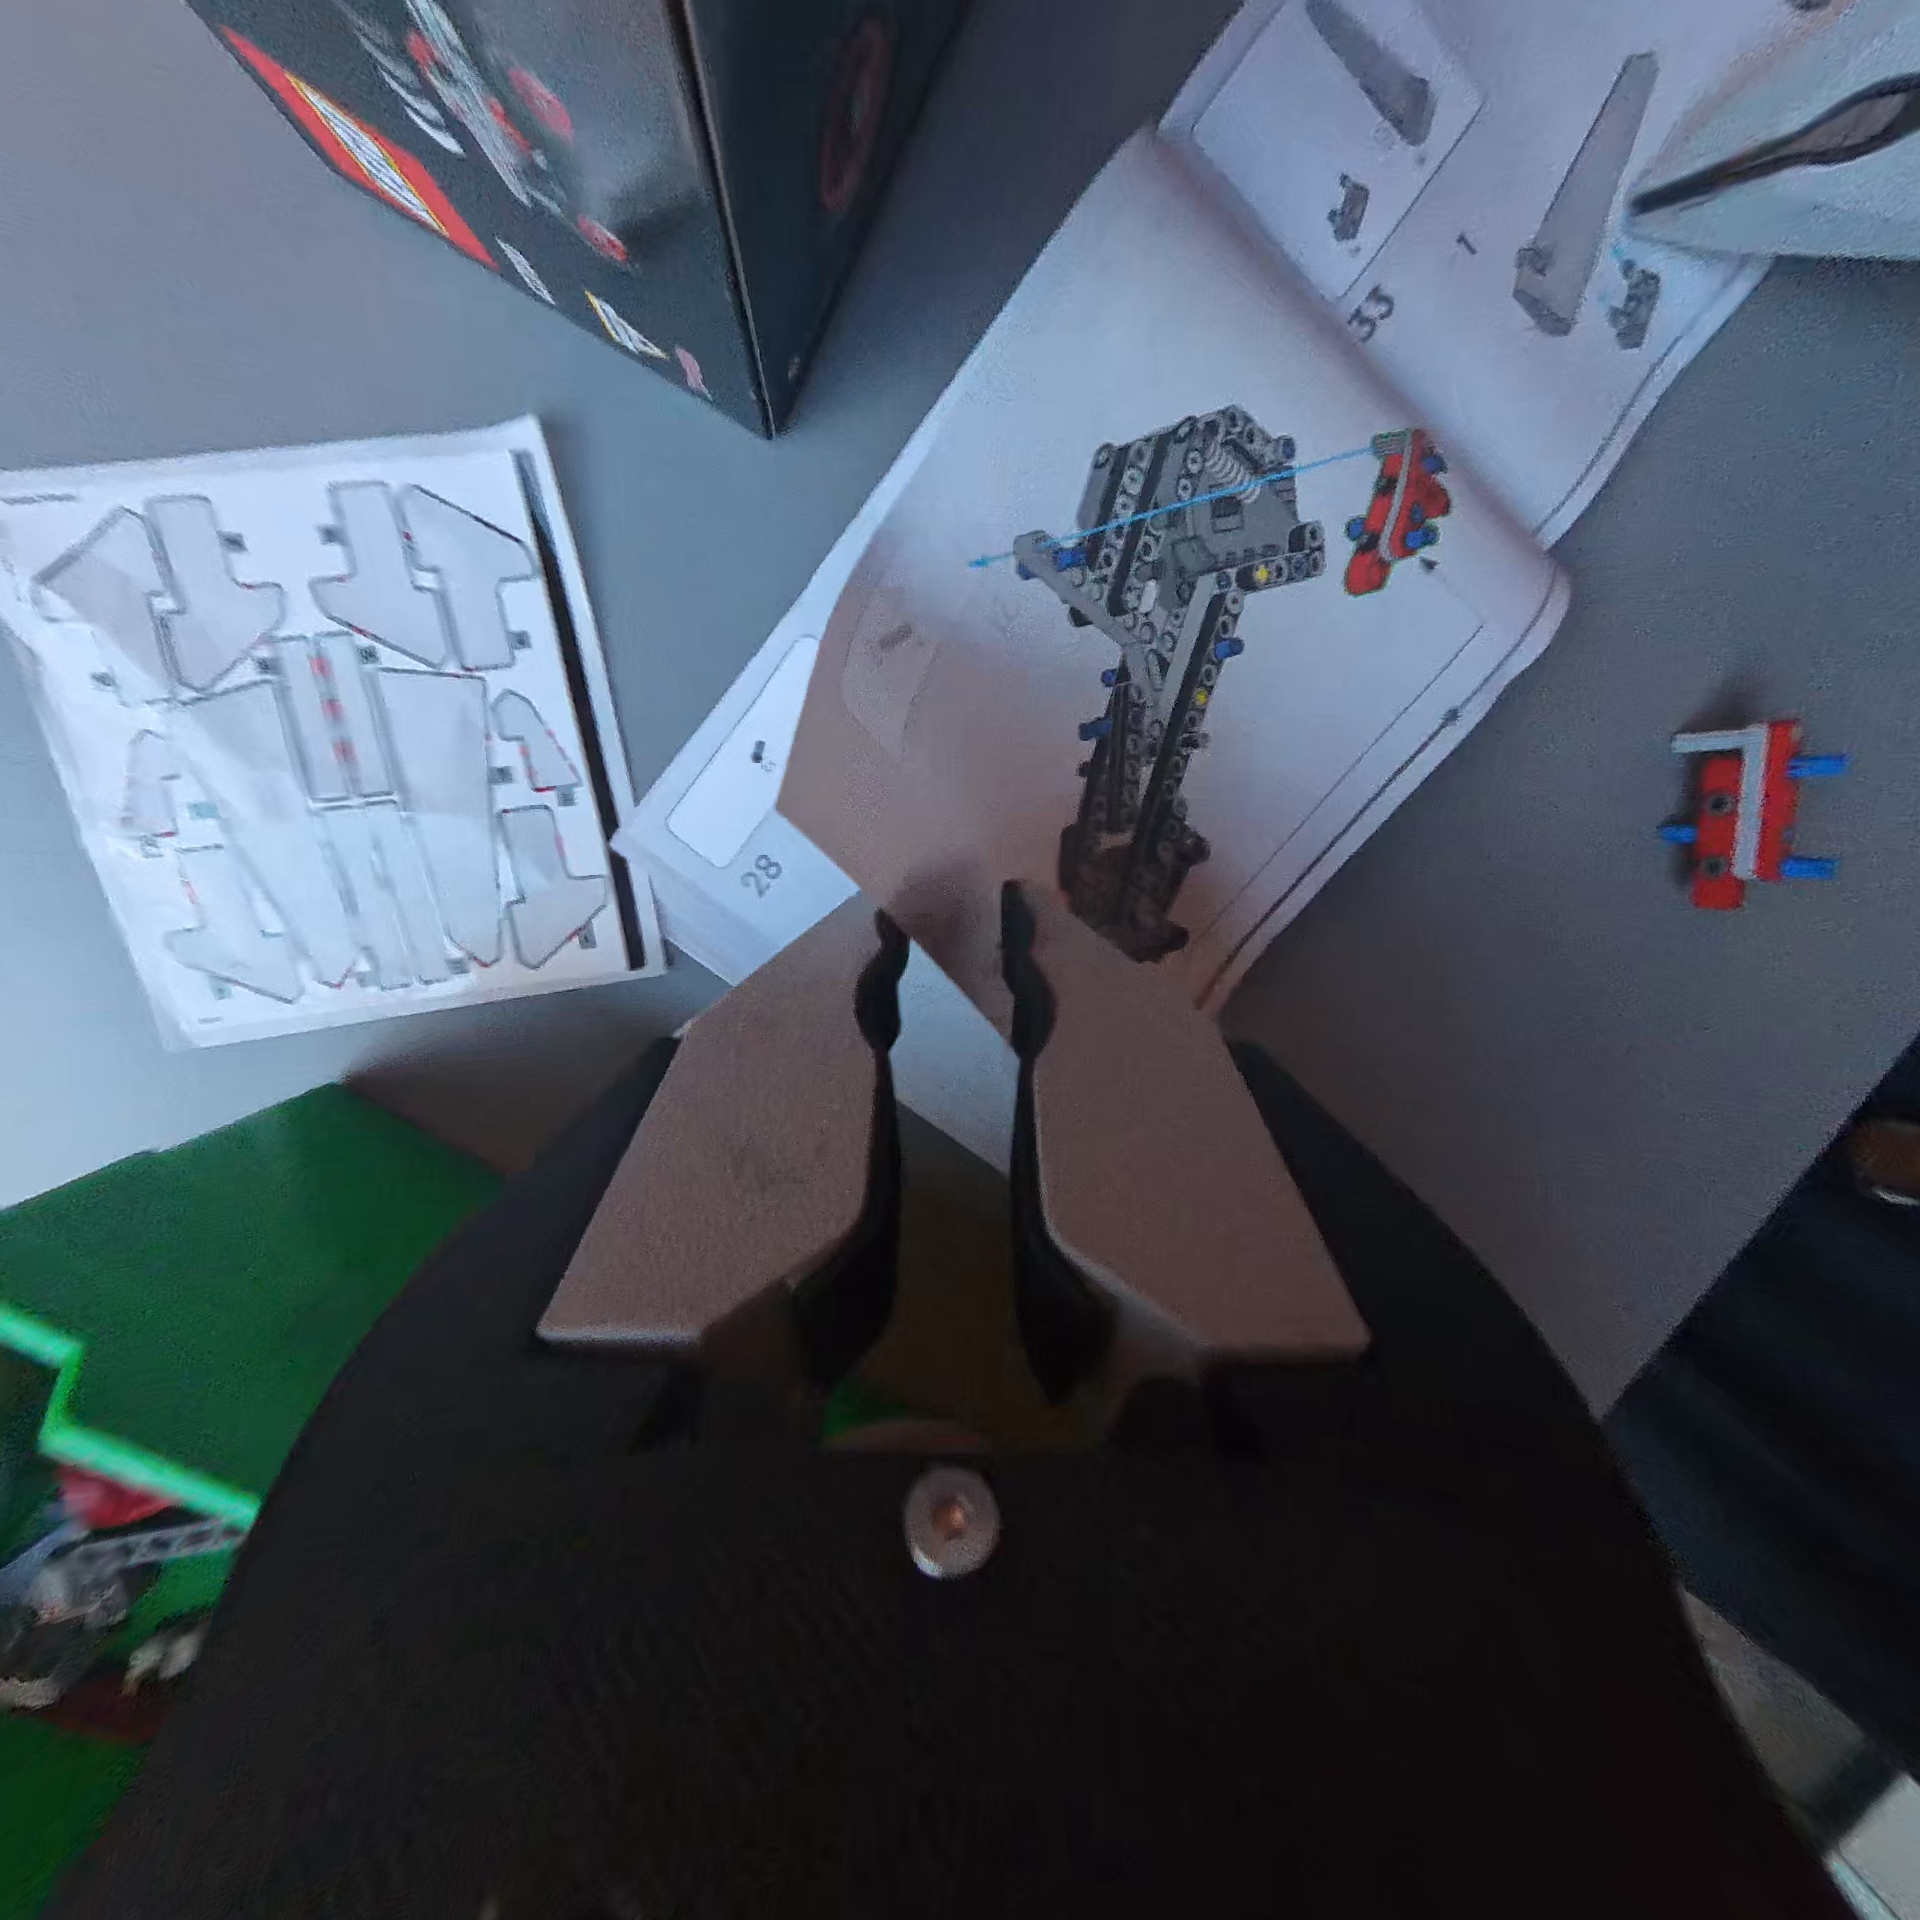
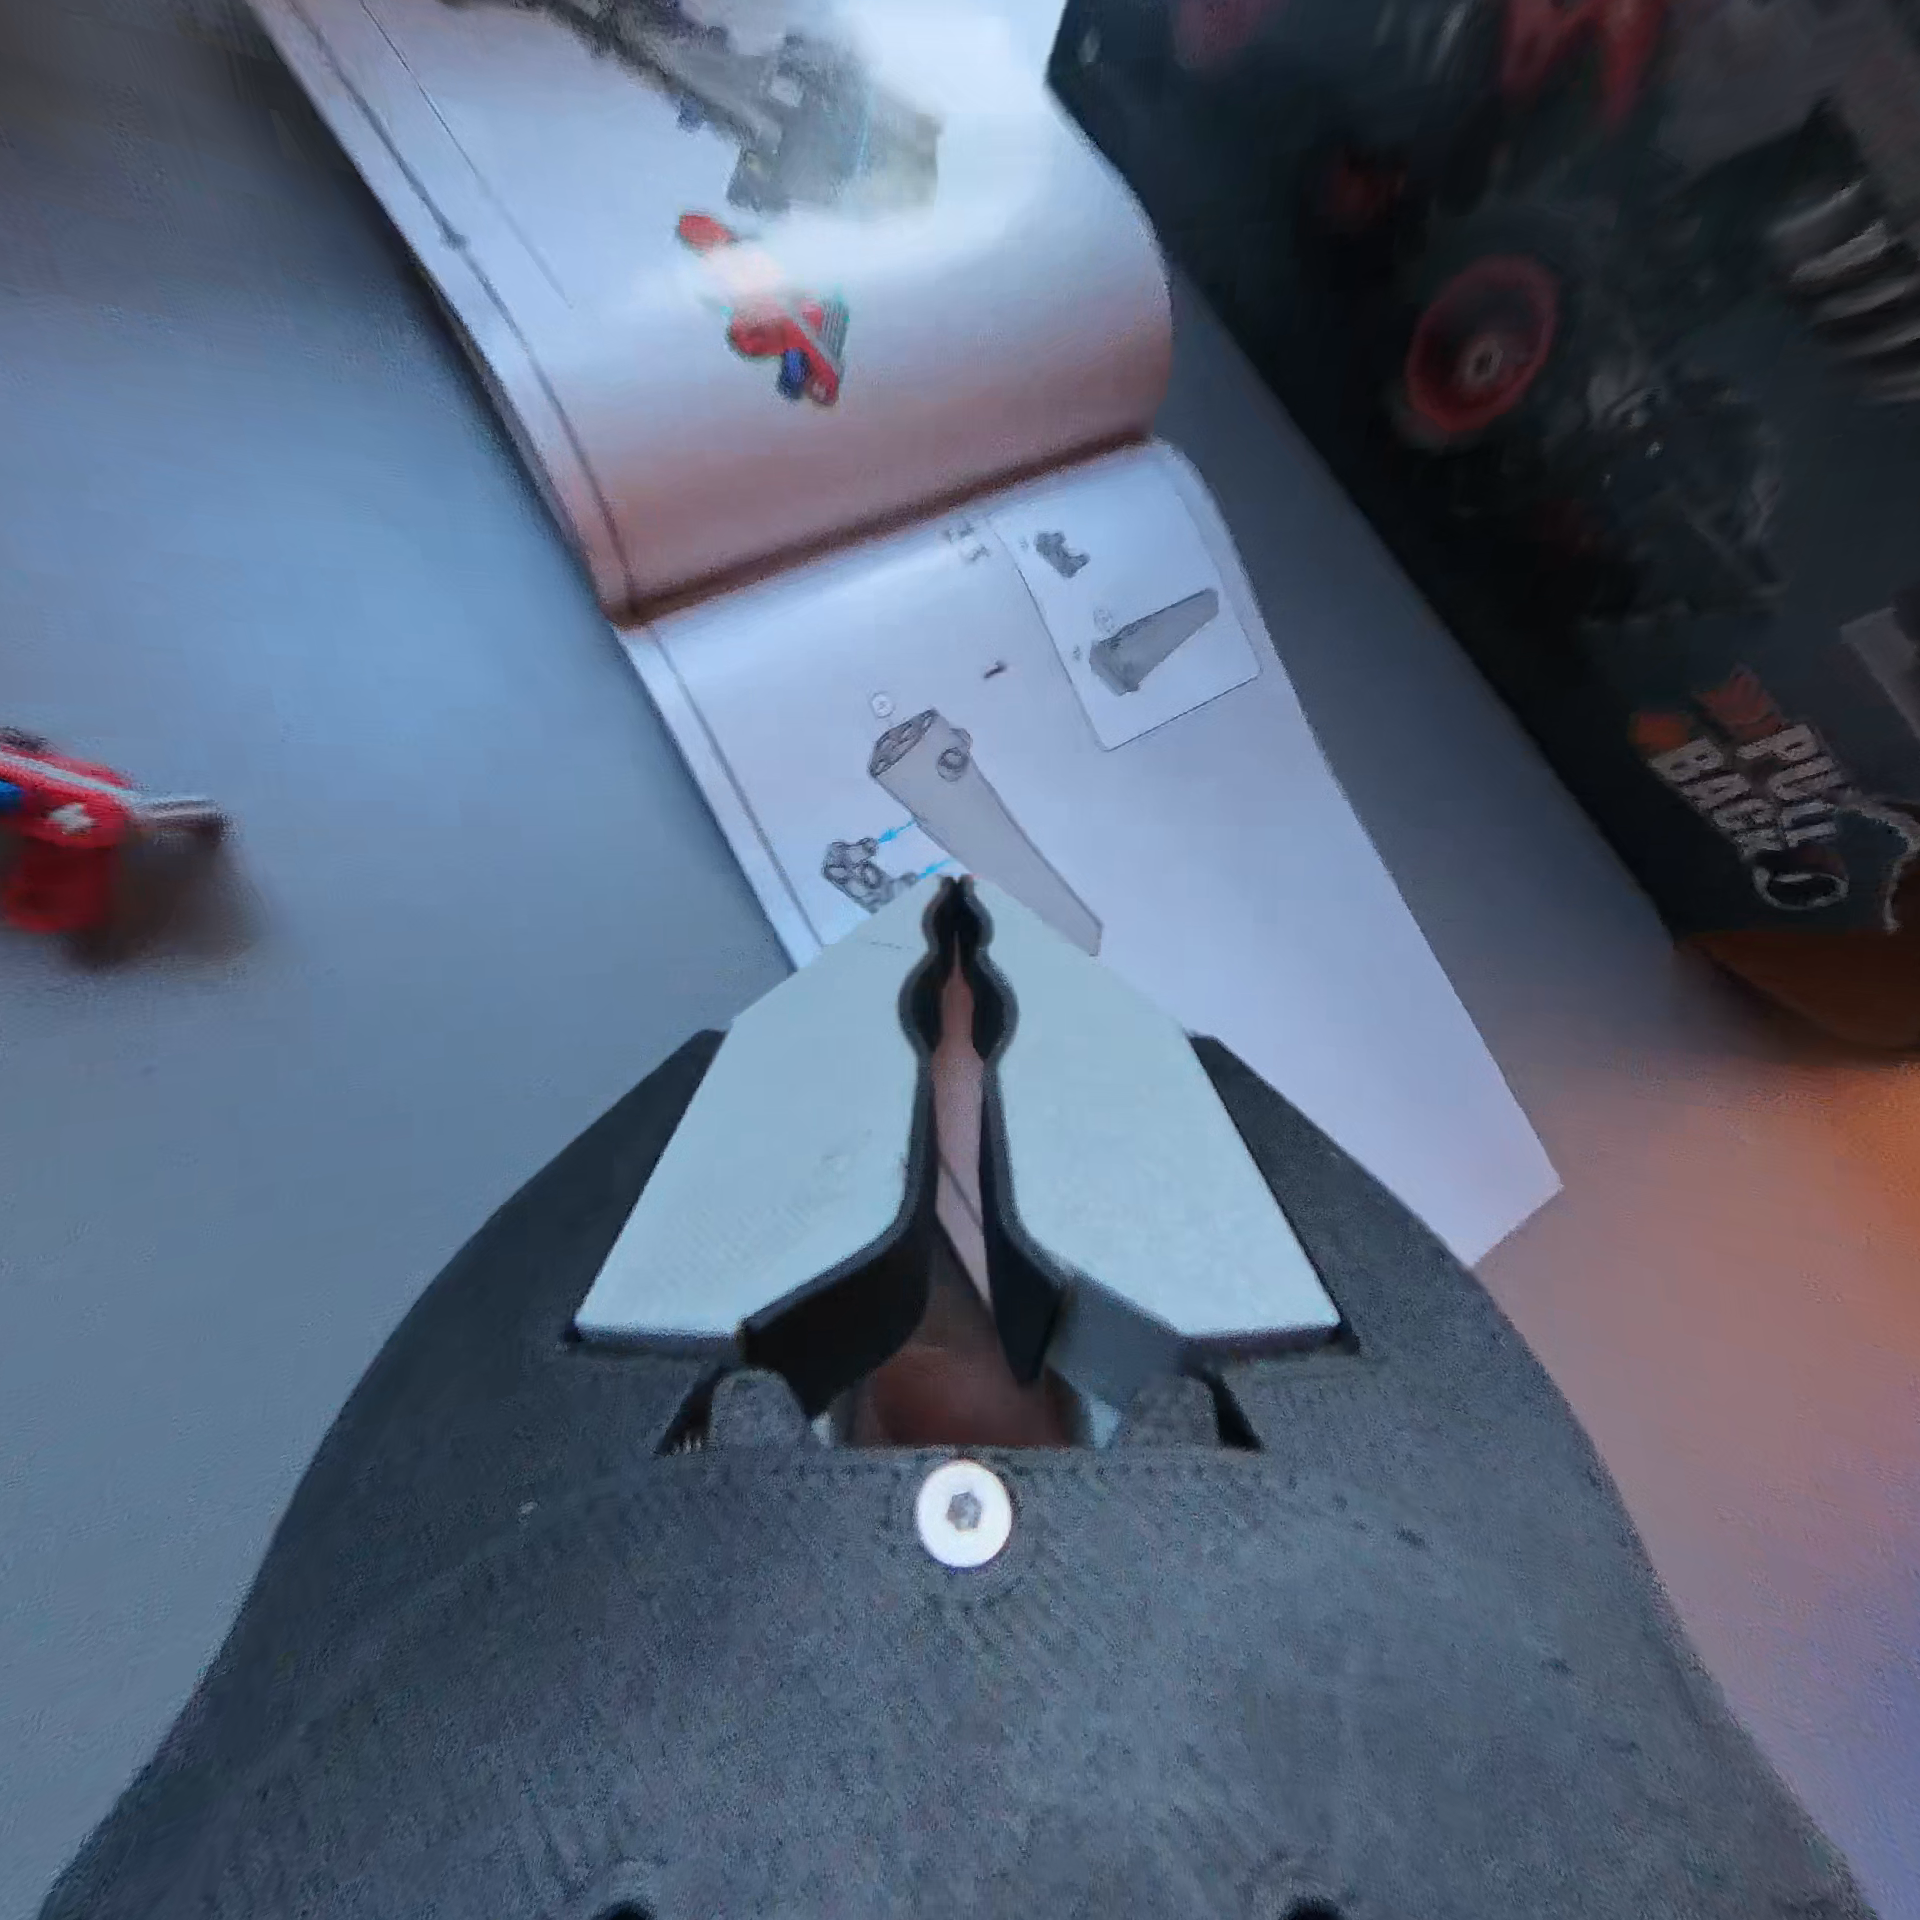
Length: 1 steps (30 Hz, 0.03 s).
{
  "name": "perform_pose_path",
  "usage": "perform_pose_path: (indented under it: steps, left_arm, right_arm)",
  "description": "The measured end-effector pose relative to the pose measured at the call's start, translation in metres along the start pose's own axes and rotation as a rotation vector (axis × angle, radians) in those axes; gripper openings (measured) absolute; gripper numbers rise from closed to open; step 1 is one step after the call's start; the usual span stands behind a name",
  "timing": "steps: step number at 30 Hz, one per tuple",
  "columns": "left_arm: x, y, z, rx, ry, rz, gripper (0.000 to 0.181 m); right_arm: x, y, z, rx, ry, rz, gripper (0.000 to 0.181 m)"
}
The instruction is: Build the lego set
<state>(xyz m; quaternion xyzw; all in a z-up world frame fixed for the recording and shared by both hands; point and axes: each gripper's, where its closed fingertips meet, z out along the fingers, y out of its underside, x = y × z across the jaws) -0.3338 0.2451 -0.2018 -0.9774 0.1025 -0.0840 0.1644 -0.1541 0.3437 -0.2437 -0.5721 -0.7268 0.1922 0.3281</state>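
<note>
On the grey counter (image 1: pixel 312 312) the landmark is the open white instruction booklet (image 1: pixel 1143 727). Left of the booklet lies a white sticker sheet with grey shapes (image 1: pixel 322 727), and behind it stands a black cardboard box (image 1: pixel 644 187). The left gripper (image 1: pixel 951 925) hovers over the booklet's near edge, its jaws spread and empty. Right of the booklet rests a small red and grey lego assembly with blue pins (image 1: pixel 1745 816). The right gripper (image 2: pixel 956 888) is over the booklet's page, jaws pressed together, holding nothing.

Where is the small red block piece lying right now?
The red block piece lies on the grey table, at the right of the left wrist view, just beyond the open booklet's edge and apart from it.
</note>
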Motion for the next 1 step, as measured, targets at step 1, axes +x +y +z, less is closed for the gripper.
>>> perform_pose_path:
  steps: [1]
  left_arm:
    - [-0.0031,-0.0006,-0.0037,-0.001,-0.039,0.015,0.015]
  right_arm:
    - [0.0032,0.0006,0.0010,-0.002,0.001,0.009,0.000]
